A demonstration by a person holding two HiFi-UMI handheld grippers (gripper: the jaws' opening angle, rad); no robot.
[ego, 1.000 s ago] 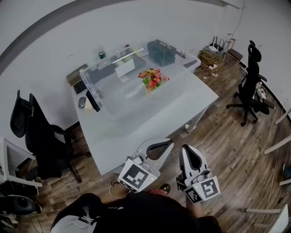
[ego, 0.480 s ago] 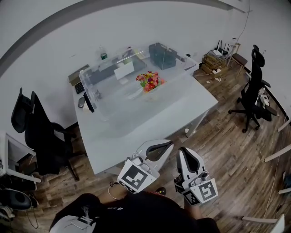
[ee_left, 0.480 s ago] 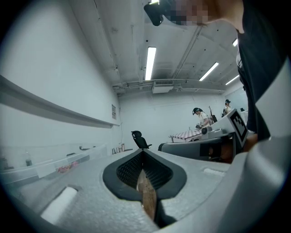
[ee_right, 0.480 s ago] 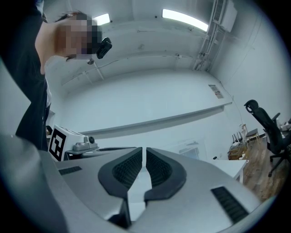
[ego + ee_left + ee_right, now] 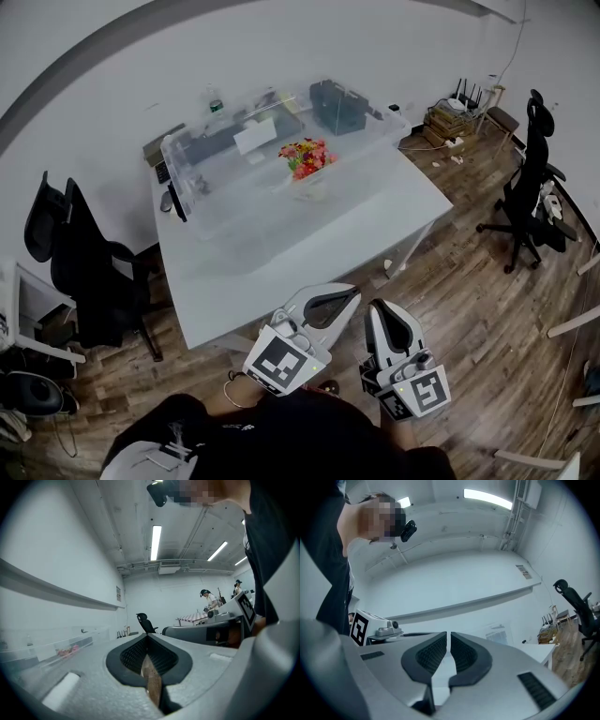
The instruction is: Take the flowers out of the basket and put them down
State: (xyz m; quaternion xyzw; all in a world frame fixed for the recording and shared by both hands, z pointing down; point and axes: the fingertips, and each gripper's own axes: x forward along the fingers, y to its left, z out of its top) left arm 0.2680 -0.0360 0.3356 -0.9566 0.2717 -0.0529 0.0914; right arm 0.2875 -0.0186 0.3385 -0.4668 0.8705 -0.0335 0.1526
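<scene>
Red-orange flowers (image 5: 306, 157) in clear bin (image 5: 234, 202), far beyond L claw (image 5: 351, 294) & R claw (image 5: 382, 308), both together, empty.

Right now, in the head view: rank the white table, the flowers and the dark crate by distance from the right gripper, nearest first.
From the right gripper:
1. White table: its near edge lies just ahead, slightly to the left.
2. Flowers: mid-table, inside the clear bin.
3. Dark crate: at the table's far side, behind the flowers.

Person in black top (image 5: 281, 436); left gripper (image 5: 350, 293) & right gripper (image 5: 380, 307) w/ lt-grey shells, black ribbed pads (image 5: 429, 654), white cubes (image 5: 278, 364) w/ black sq markers.
</scene>
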